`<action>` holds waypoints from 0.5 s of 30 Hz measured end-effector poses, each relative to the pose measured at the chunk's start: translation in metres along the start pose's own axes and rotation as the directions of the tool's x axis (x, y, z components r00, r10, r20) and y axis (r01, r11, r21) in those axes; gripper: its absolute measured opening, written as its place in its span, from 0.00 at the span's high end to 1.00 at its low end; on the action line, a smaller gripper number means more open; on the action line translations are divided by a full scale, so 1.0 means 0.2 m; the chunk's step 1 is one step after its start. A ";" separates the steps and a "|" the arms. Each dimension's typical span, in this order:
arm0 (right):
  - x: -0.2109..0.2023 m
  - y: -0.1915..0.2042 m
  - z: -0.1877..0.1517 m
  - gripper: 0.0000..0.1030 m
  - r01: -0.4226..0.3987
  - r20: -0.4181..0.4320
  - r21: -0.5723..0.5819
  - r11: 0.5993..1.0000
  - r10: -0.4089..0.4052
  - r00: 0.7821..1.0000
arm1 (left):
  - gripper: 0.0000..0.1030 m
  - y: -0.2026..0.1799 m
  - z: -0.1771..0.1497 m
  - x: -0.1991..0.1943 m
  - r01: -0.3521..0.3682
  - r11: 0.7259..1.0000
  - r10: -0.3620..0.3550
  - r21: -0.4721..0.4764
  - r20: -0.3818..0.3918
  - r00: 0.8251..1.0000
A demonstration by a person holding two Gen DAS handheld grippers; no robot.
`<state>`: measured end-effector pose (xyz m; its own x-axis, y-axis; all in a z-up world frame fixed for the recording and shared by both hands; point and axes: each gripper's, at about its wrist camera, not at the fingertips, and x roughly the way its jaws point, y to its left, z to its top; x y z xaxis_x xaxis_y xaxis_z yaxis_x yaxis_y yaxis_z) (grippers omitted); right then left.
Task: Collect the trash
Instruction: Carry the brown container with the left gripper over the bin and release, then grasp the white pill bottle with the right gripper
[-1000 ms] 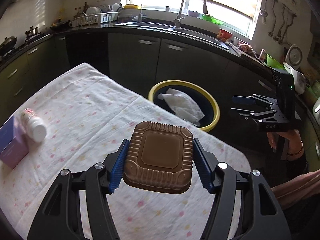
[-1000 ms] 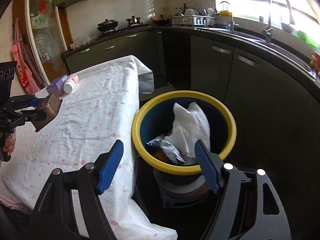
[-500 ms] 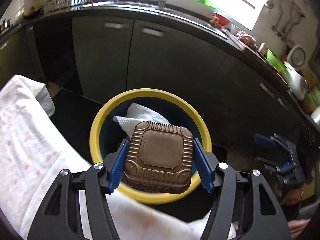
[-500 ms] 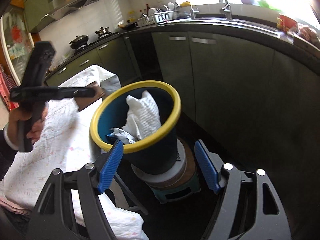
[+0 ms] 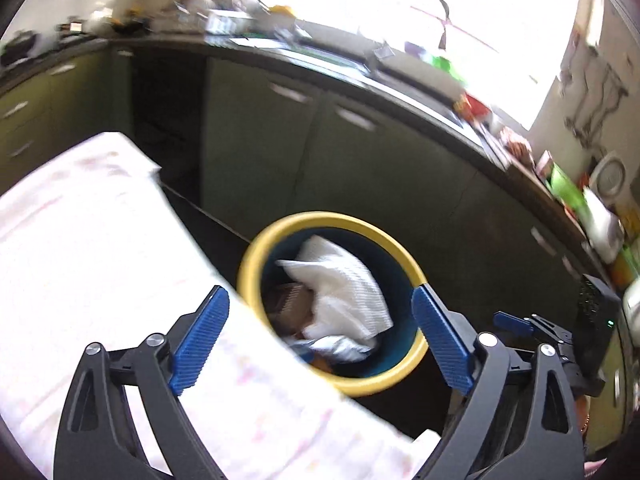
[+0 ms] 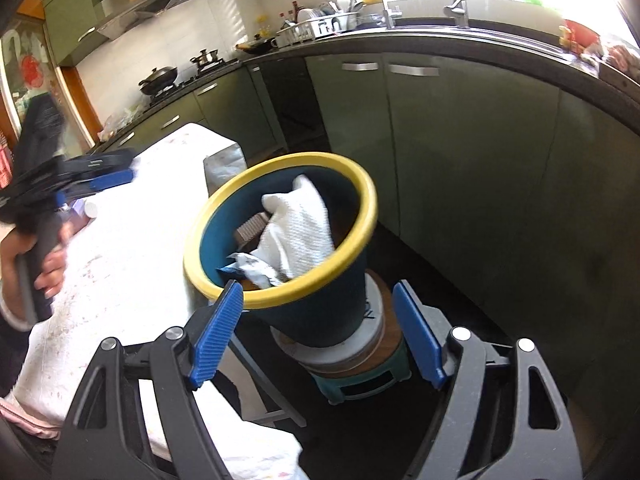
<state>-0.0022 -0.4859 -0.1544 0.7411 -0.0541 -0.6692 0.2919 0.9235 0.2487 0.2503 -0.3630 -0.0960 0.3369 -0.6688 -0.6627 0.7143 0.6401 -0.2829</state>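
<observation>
At ten o'clock from my view, a wok (image 6: 158,76) and a pot (image 6: 205,57) sit on the stove. At twelve o'clock a dish rack (image 6: 320,24) stands near the tap (image 6: 458,6). Green cabinet doors (image 6: 436,148) curve beneath the dark worktop (image 6: 520,50). A bench cloth (image 6: 128,240) lies at nine o'clock.
</observation>
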 end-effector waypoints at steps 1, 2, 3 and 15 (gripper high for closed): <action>0.02 0.04 0.01 0.29 -0.006 -0.007 -0.011 1.000 0.006 1.000 | 0.11 0.04 -0.03 -0.07 -0.015 1.000 0.015 -0.016 0.021 1.000; 0.03 0.07 0.02 0.29 -0.011 -0.013 -0.019 1.000 0.010 1.000 | 0.11 0.09 -0.07 -0.17 -0.034 0.999 0.036 -0.037 0.049 0.998; 0.04 0.11 0.03 0.29 -0.017 -0.020 -0.031 0.999 0.016 1.000 | 0.10 0.13 -0.11 -0.24 -0.050 0.997 0.053 -0.053 0.069 0.996; 0.30 0.91 0.23 0.29 -0.165 -0.092 -0.221 0.961 0.148 0.985 | 0.06 0.91 -0.57 -0.93 -0.373 0.891 0.414 -0.259 0.126 0.901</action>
<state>0.1244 -0.3392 -0.1171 0.7170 0.1184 -0.6869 0.0249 0.9805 0.1950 0.2474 -0.0788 -0.1036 0.6770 -0.3852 -0.6272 0.3513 0.9179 -0.1845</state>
